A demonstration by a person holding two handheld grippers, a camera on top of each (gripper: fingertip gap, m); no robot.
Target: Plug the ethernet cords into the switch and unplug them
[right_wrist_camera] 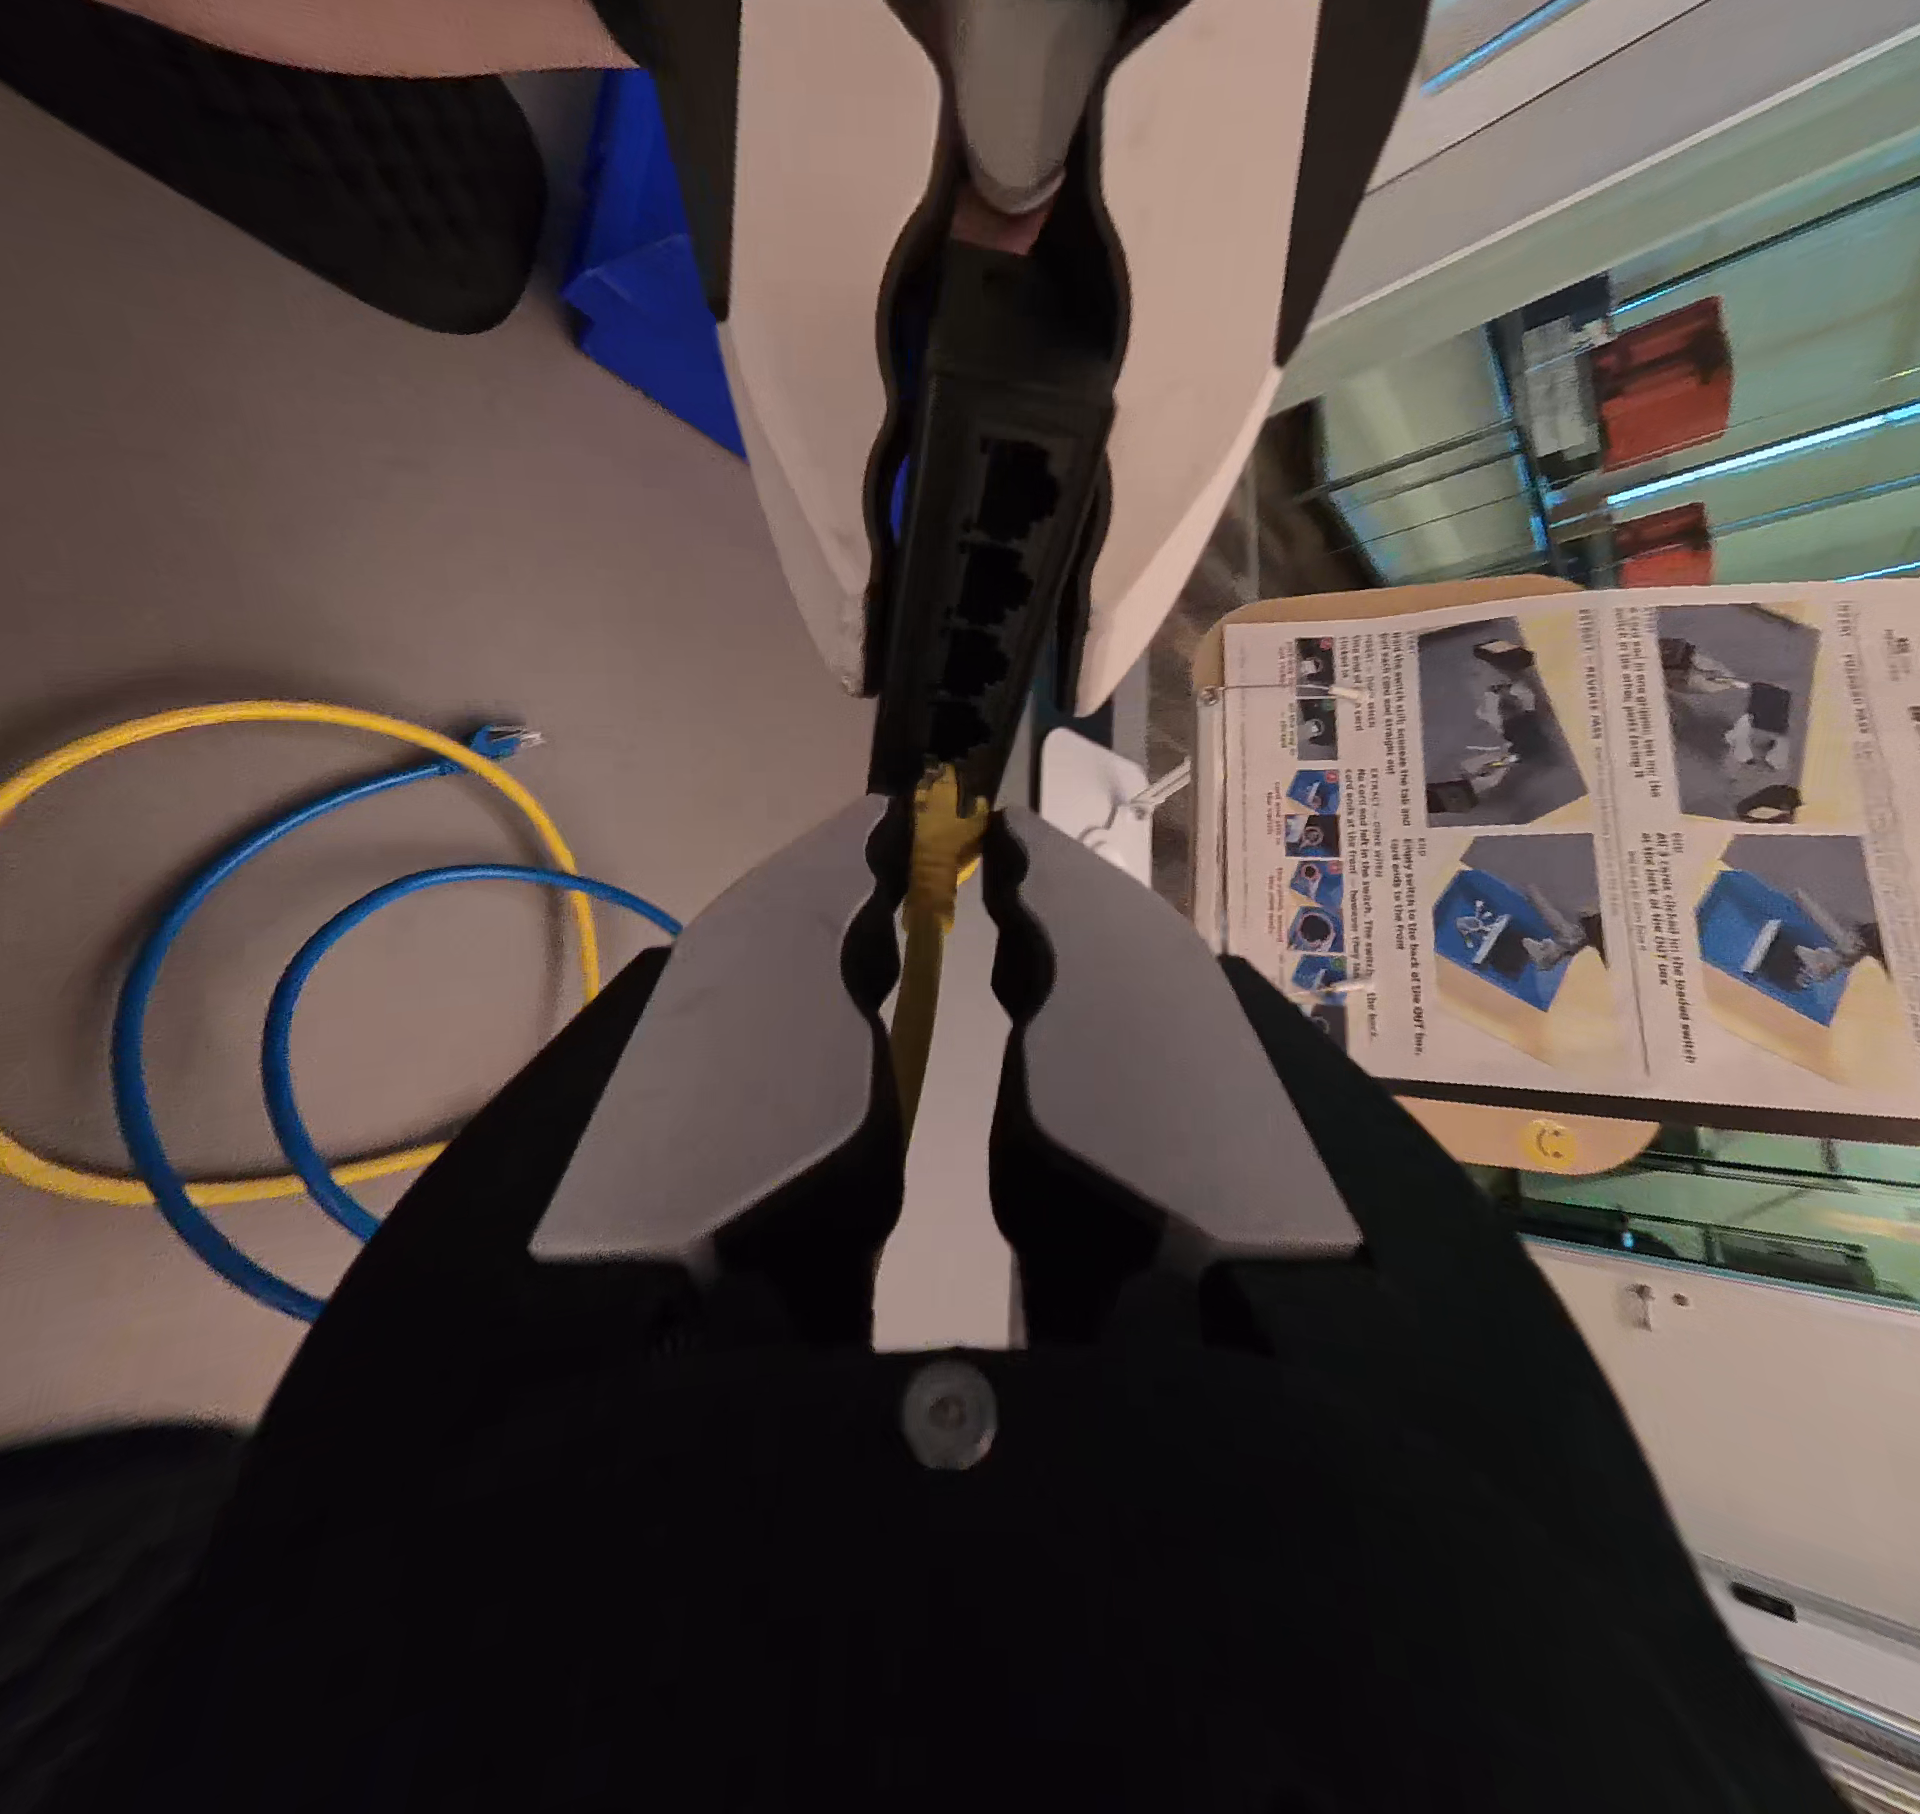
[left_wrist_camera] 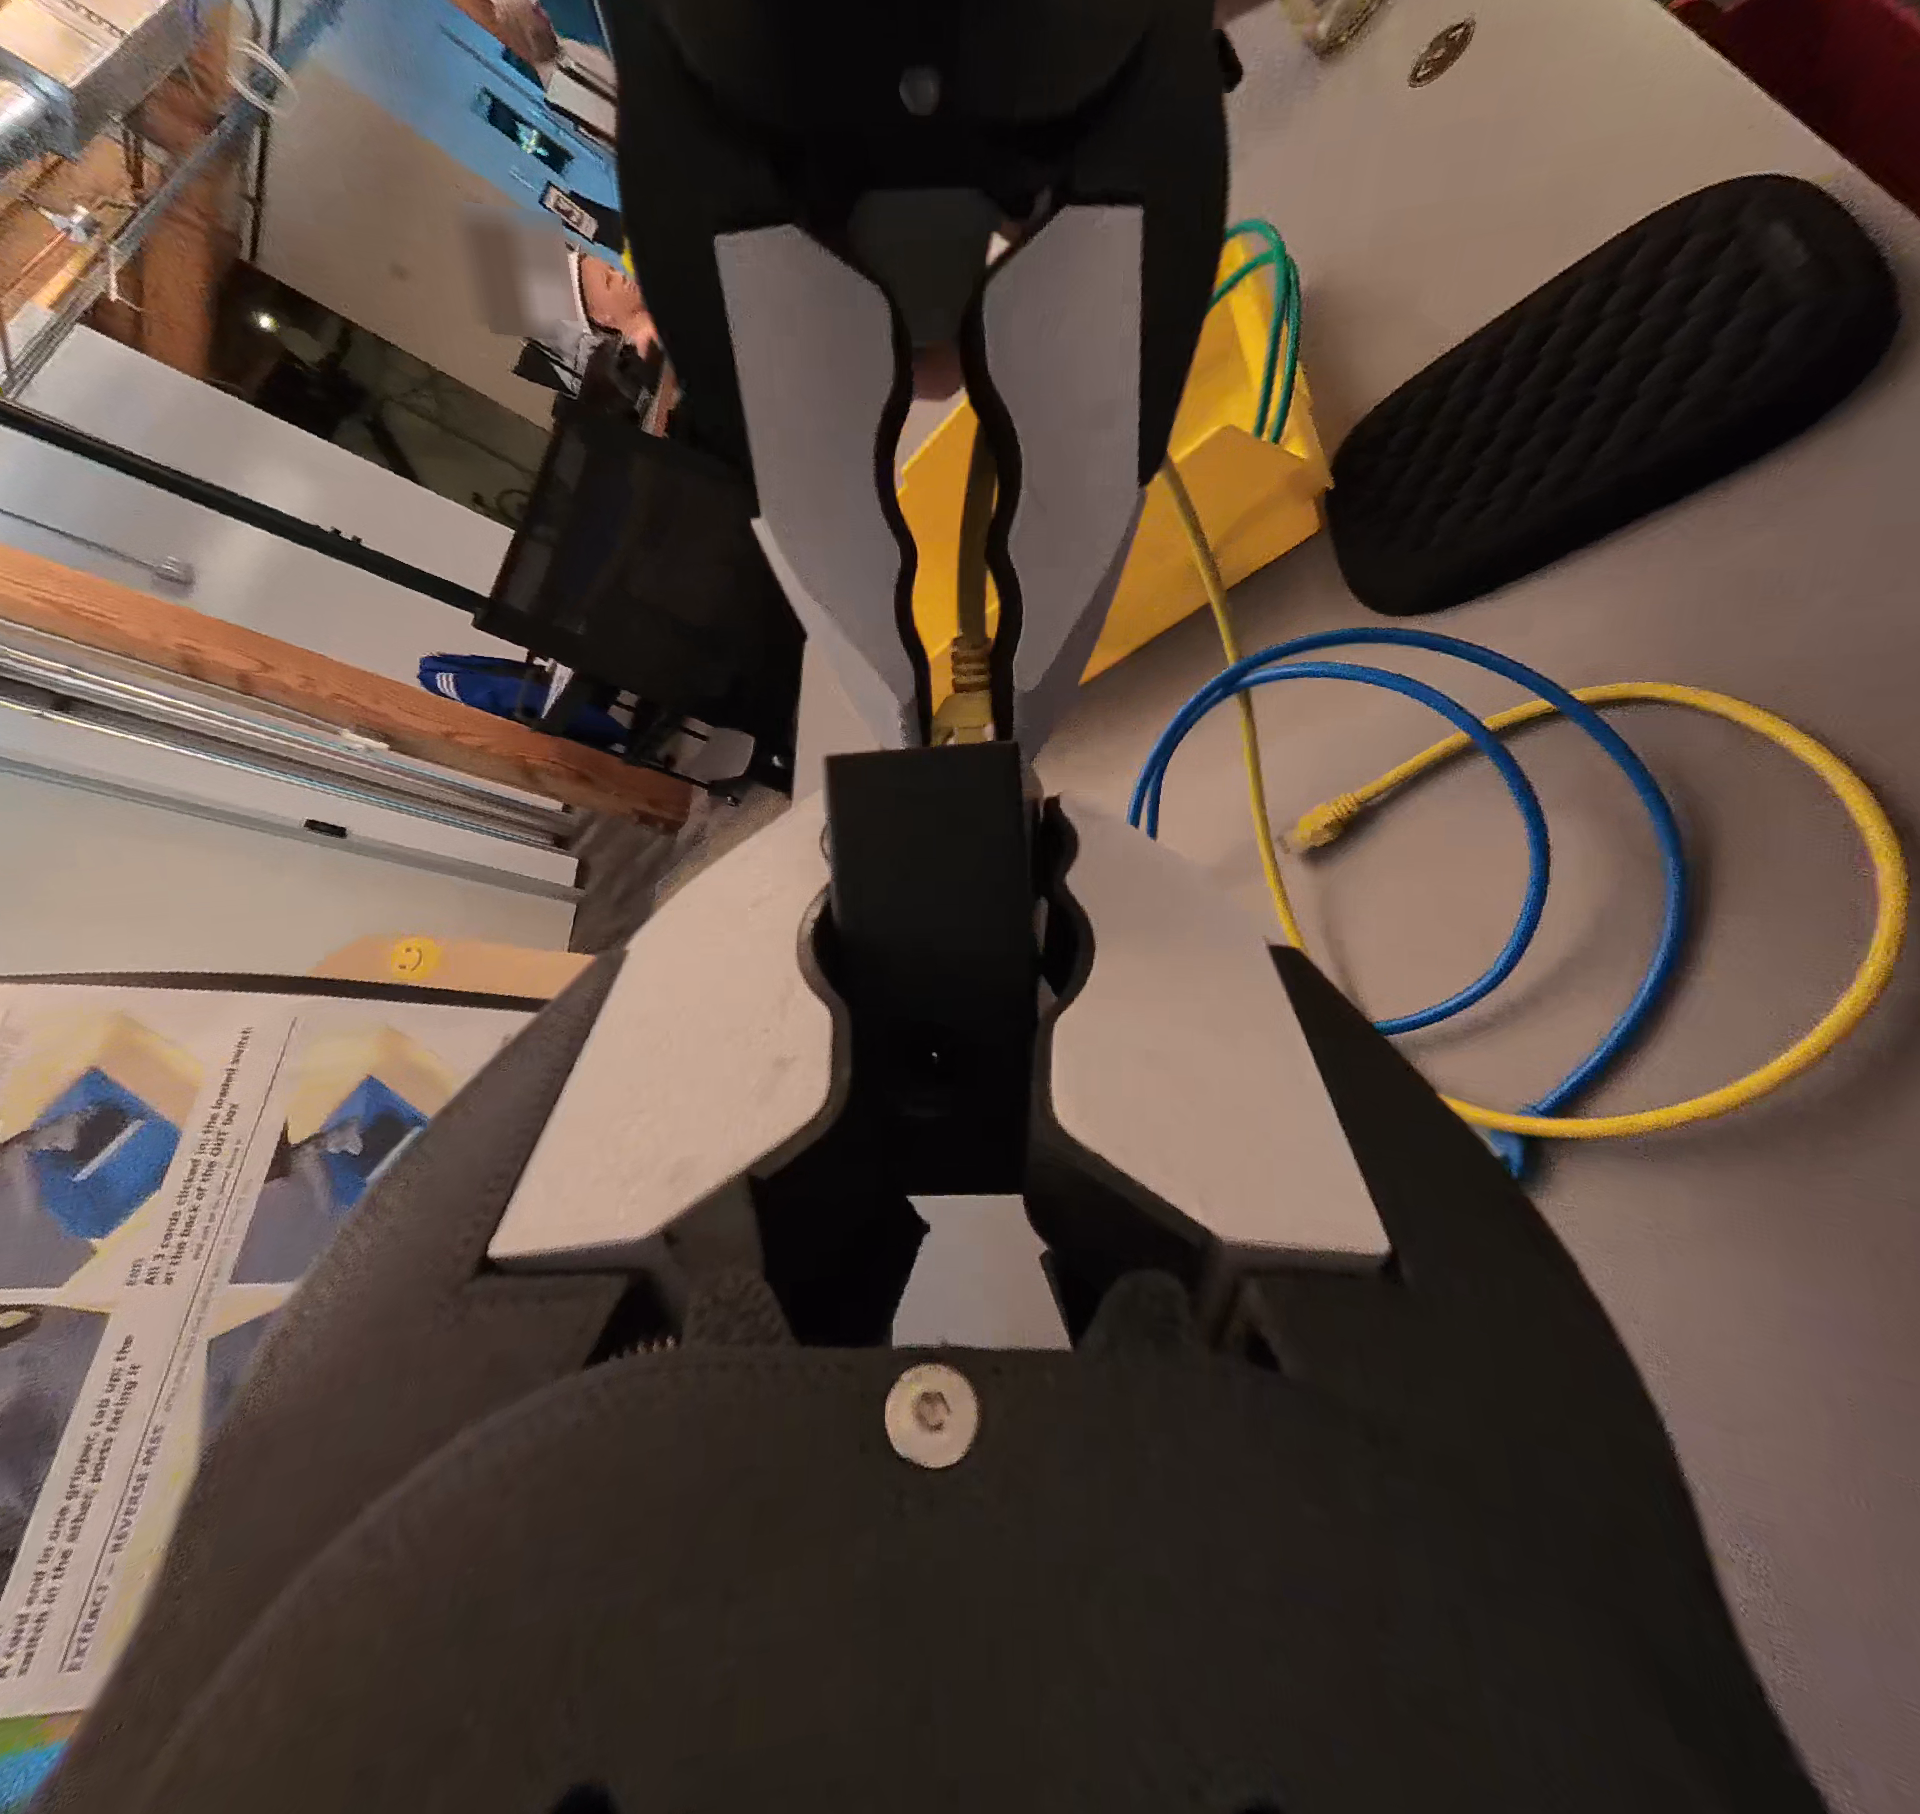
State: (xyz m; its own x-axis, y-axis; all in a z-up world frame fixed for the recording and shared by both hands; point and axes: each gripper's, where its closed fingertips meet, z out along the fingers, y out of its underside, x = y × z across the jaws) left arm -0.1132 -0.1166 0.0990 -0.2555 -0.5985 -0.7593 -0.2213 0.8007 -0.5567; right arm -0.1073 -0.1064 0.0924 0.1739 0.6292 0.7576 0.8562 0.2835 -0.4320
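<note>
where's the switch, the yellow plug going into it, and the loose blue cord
switch (right_wrist_camera: 987, 559), right wrist view, on its port face
yellow plug (right_wrist_camera: 940, 829), right wrist view, on the connector body
blue cord (left_wrist_camera: 1538, 829), left wrist view, on its loop

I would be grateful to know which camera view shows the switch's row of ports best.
The right wrist view: the switch faces it, with its row of ports visible and the yellow plug at the nearest one. The left wrist view shows only the switch's plain black back between the left claw.
</note>
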